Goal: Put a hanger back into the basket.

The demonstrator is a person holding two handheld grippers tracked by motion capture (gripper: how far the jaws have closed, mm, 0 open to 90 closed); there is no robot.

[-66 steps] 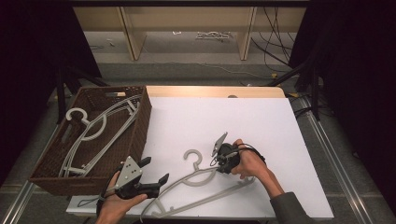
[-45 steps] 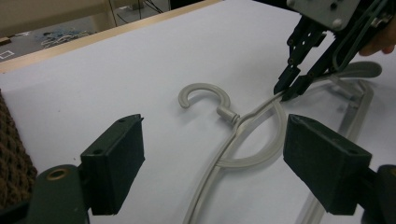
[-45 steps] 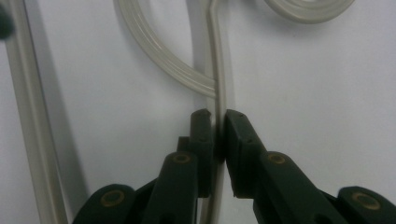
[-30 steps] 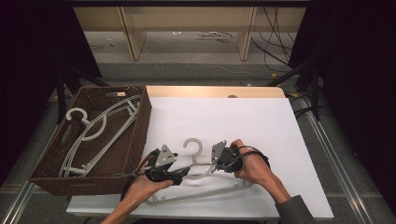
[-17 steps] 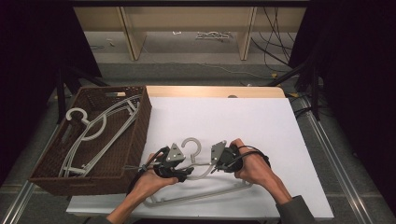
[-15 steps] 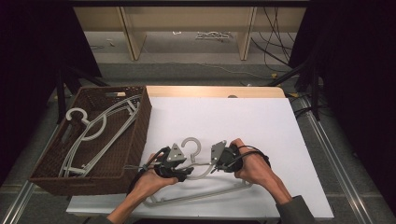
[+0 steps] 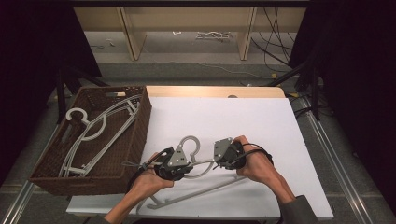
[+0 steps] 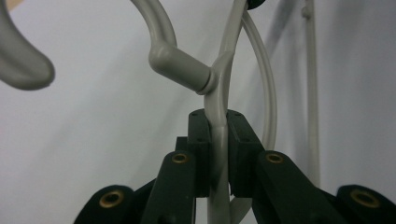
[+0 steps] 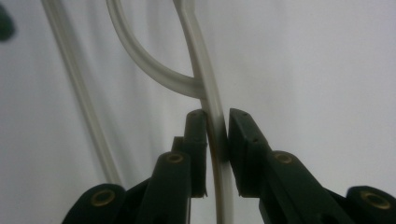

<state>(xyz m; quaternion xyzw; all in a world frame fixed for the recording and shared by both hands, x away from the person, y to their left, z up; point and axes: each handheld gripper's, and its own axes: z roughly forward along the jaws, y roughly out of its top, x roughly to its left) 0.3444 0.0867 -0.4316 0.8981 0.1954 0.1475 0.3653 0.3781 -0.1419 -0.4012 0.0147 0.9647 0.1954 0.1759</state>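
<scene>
The left claw had just closed on the hanger beside the right claw, whose slightly loosened jaws gripped it too, readying a two-handed lift toward the basket.

Open desk ahead and to the right; basket blocks the left.

The white desk lies bare beyond the two tools and out to its right edge, so a hand could pass freely there. On the left, the wicker basket stands just beside the left tool, its wall rising above the desk surface, with hangers piled inside. Between the left tool and the right tool runs the grey hanger, whose lower bar crosses the near strip of desk in front of the person.
</scene>
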